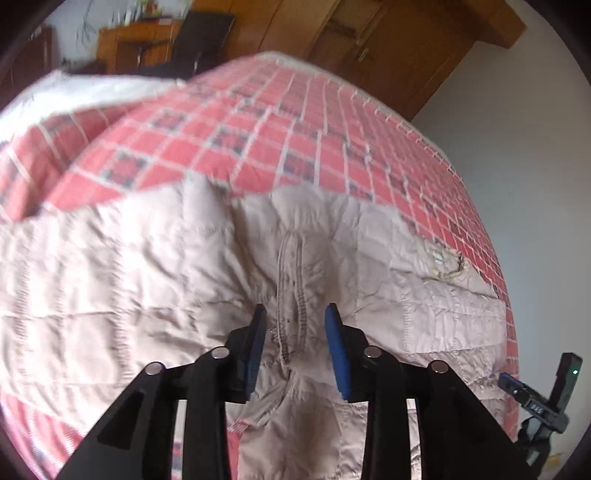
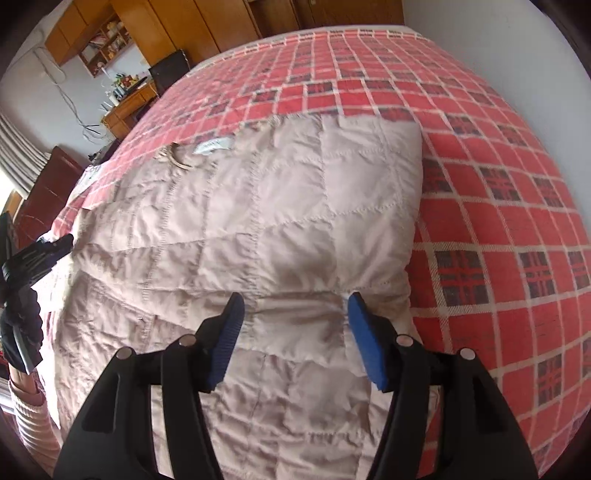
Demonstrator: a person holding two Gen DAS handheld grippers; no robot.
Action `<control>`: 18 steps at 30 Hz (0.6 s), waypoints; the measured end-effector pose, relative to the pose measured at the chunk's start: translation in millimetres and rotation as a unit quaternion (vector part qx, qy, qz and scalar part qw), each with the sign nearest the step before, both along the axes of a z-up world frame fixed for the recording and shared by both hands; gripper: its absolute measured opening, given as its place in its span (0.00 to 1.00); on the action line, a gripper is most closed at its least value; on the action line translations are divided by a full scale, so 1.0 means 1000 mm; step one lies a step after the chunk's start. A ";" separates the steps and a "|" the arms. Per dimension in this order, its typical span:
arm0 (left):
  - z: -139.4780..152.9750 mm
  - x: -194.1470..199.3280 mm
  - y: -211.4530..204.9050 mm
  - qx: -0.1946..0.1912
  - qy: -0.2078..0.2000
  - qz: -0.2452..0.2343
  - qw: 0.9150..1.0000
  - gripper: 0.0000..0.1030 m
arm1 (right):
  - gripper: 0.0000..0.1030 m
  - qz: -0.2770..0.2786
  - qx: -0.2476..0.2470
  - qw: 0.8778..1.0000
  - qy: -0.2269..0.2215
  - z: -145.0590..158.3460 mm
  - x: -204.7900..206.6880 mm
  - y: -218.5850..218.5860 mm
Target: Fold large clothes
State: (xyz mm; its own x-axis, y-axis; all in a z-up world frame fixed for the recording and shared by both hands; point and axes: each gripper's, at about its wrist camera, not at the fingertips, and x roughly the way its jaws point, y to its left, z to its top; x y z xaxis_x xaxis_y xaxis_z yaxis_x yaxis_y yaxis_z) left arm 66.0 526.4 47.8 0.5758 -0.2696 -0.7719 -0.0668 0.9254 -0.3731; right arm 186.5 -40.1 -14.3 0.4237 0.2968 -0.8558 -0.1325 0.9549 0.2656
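Blue rubber pads line the black two-finger left gripper, whose jaws stand apart astride a gathered, stitched seam of the pale beige quilted padded jacket; nothing is pinched between them yet. The right gripper, of the same black frame and blue pads, is likewise spread wide and hovers over a quilted panel near the jacket's right-hand edge, holding nothing.

The step in hand looks like taking hold of the near part of the jacket for a fold. To do it well, I would lower each tool until the pads bracket a real ridge of cloth, the left on that bunched seam, the right on the puffed panel just ahead of it, and close on all the layers together, since slippery padded fabric may slide out of a shallow bite. Both ends should lift evenly so the fold line stays straight.

Outward from the tools, the jacket lies spread flat on the red checked bedspread, its neck label and hanging loop at the far edge, away from both grippers. Bare bedspread shows beyond and to the right. Wooden cupboards stand well behind the bed.
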 end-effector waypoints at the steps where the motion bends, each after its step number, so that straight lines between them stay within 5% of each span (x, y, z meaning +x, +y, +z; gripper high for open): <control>1: 0.012 -0.006 -0.005 0.008 -0.019 -0.001 1.000 0.37 | 0.57 0.003 0.010 1.000 0.003 0.004 -0.001 0.001; 6: 0.043 -0.022 -0.058 0.045 -0.075 -0.063 0.994 0.38 | 0.57 0.023 0.005 1.000 0.009 0.006 0.001 0.021; 12: -0.018 0.006 -0.096 0.092 0.018 -0.091 0.991 0.37 | 0.57 0.017 -0.008 0.999 0.050 -0.027 0.016 0.030; 15: -0.043 0.014 -0.090 0.065 0.041 -0.086 0.993 0.35 | 0.57 0.018 -0.005 0.999 0.046 -0.030 0.016 0.029; 18: -0.035 0.007 -0.084 0.042 0.029 -0.081 0.995 0.35 | 0.57 0.020 -0.006 0.999 0.044 -0.025 0.015 0.028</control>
State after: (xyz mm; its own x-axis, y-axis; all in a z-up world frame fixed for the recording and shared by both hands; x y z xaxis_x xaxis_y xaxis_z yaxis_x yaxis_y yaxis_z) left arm 72.8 442.2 12.8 0.4839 -0.2884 -0.8262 0.0665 0.9535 -0.2939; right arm 201.1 -12.1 -39.2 0.3343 0.3013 -0.8930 -0.1464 0.9526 0.2666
